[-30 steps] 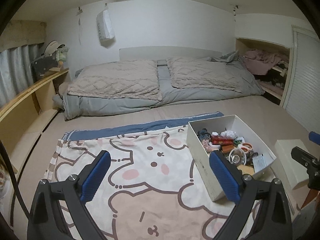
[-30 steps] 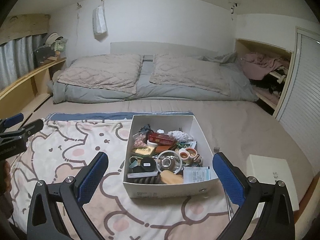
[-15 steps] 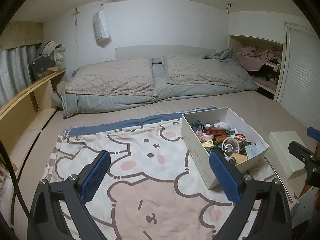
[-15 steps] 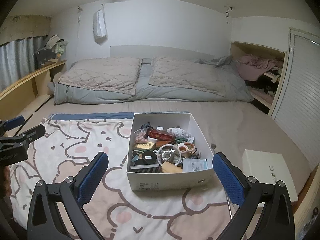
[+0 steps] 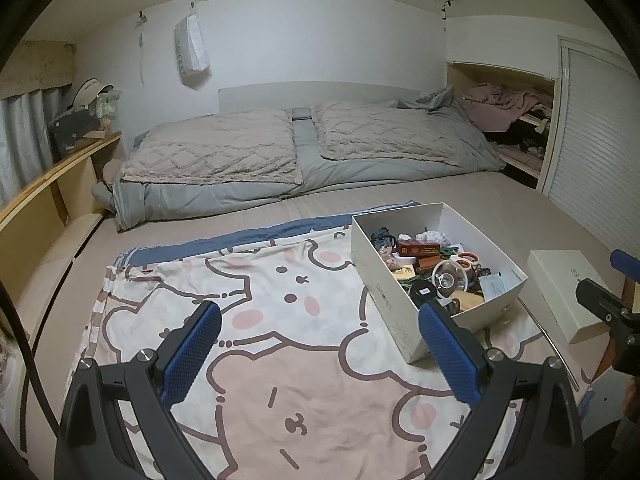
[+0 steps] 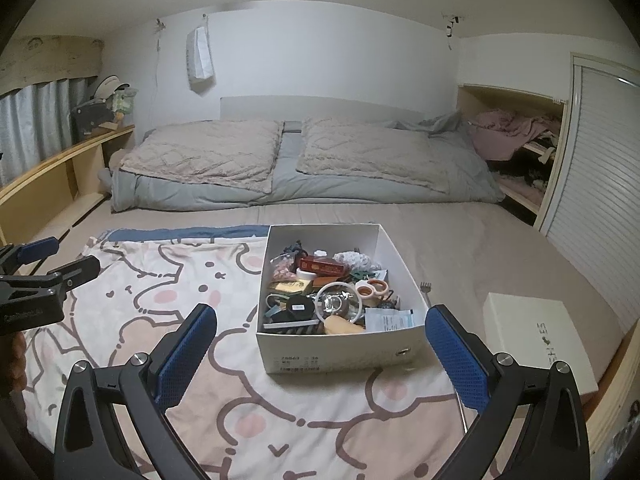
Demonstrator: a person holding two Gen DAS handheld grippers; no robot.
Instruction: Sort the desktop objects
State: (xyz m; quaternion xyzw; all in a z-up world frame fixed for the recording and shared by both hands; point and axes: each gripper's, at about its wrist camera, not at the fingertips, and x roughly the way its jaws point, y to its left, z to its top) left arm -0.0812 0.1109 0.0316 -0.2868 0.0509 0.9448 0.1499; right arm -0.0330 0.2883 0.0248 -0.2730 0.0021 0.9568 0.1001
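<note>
The left gripper [image 5: 320,354] is spread wide and empty above the cartoon-print blanket [image 5: 260,320], with the white box [image 5: 394,312] of small objects just past its right jaw. The right gripper [image 6: 320,354] is also released and empty; the box [image 6: 340,348] sits straight ahead between its jaws, and the lid [image 6: 536,340] lies beyond the right jaw.
</note>
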